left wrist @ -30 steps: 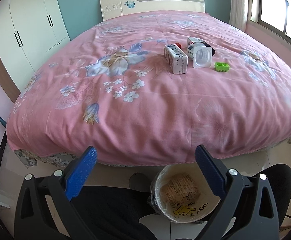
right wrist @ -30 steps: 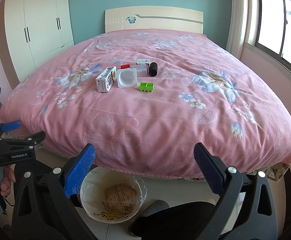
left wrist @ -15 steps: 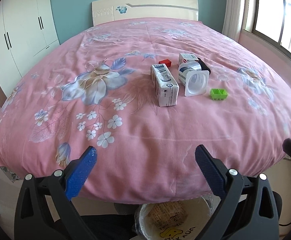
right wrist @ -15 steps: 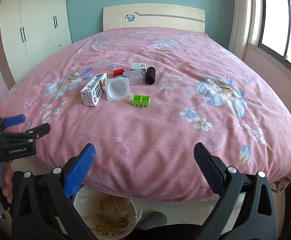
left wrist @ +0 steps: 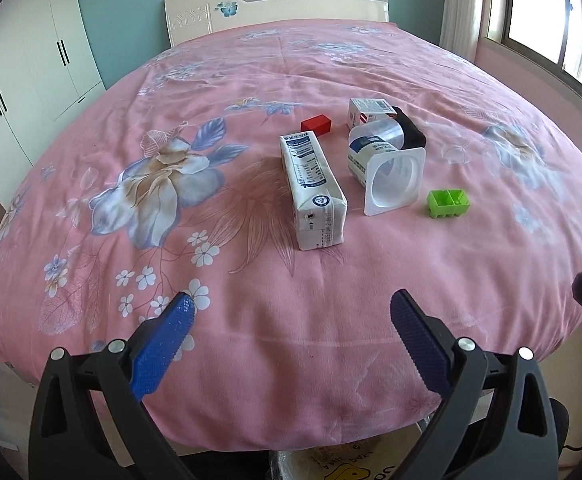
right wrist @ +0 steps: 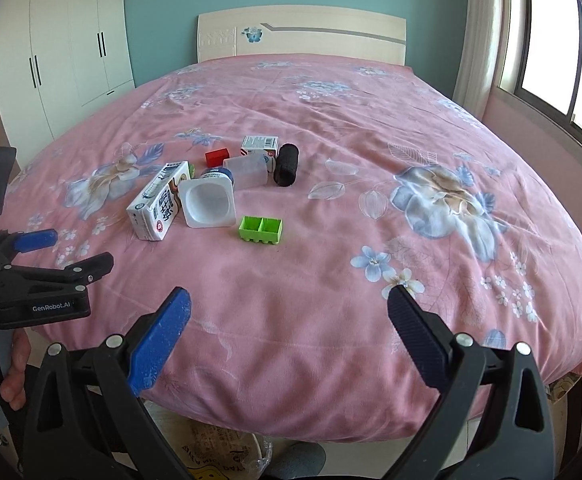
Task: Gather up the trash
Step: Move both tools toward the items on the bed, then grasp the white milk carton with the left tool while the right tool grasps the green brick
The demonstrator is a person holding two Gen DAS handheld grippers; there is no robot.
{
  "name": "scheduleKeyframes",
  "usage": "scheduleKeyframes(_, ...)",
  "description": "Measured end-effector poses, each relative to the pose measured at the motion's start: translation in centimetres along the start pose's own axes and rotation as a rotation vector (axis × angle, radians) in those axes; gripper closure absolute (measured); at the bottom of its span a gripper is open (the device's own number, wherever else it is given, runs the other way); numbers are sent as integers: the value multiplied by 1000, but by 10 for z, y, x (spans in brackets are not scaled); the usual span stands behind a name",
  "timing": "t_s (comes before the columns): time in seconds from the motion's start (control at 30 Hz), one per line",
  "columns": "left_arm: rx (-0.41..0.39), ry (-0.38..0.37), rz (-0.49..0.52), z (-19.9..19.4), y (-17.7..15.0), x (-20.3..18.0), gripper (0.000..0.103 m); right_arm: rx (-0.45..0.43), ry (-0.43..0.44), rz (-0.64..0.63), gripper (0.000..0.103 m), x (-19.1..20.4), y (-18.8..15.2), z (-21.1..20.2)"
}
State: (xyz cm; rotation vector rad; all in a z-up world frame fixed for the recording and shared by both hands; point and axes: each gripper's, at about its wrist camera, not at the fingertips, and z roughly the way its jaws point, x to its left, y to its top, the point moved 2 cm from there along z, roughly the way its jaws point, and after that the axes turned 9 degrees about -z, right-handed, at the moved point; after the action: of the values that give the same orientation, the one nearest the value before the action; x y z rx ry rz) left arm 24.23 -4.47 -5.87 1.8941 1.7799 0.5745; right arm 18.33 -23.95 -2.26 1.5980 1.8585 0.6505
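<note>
Bed (left wrist: 251, 320), covered by a pink floral quilt, fills both wrist views; over the last second the two cameras have risen from the floor-level bin and advanced over the mattress edge, so the litter now appears larger and nearer. Bin (right wrist: 227, 460), lined with a plastic bag, has slipped to the bottom margin of each view, just below the foot of the bed (its contents are now mostly hidden).

Left gripper (left wrist: 291, 312): fingers spread wide, nothing between them, aimed along the quilt toward the milk carton (left wrist: 313, 188), which lies on its side nearest that gripper. Right gripper (right wrist: 289, 306): fingers likewise wide apart and empty, hovering over the near edge of the bed; the left unit and the hand holding it show at the left margin of the right view.

Trash cluster, mid-bed: the carton; just beside it a tipped white yogurt cup (left wrist: 387, 176) with its mouth facing the cameras; behind the cup a clear plastic container (right wrist: 247, 170), a black cylinder (right wrist: 285, 164) and a small printed box (right wrist: 259, 144). Smallest items: a green two-cell block (right wrist: 261, 230) in front of the cup, a red block (left wrist: 316, 124) behind the carton.

Judgement: the approach phase is under way, nothing from this cluster is yet gripped, and the carton looks the likeliest first pick for the left gripper
</note>
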Motion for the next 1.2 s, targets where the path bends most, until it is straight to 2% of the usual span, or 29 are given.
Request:
scheduleKeyframes(0.13,-15,33,18,7,11,-2,3,4,-6,-1,6,-4,4,8)
scheduleKeyframes(0.23,-10,28,22,15,20,-2,3,14,-10,-6,6,-6,6,17)
scheduleKeyframes(0.33,23,-13,21,25,26,-3,3,24,-16,-8,6,-9,9,27)
scheduleKeyframes(0.5,28,27,-8,41,33,-2,3,47,-17,-11,6,-14,13,49)
scheduleKeyframes(0.53,28,41,-21,45,35,-1,3,52,-9,-12,6,-14,14,54)
scheduleKeyframes(0.6,59,9,-16,54,38,-2,3,66,1,-21,6,-13,16,65)
scheduleKeyframes(0.87,74,36,-11,80,51,-4,3,107,74,-21,6,-6,26,109)
scheduleKeyframes(1.2,111,42,-12,106,55,-2,3,155,87,-40,6,4,38,156)
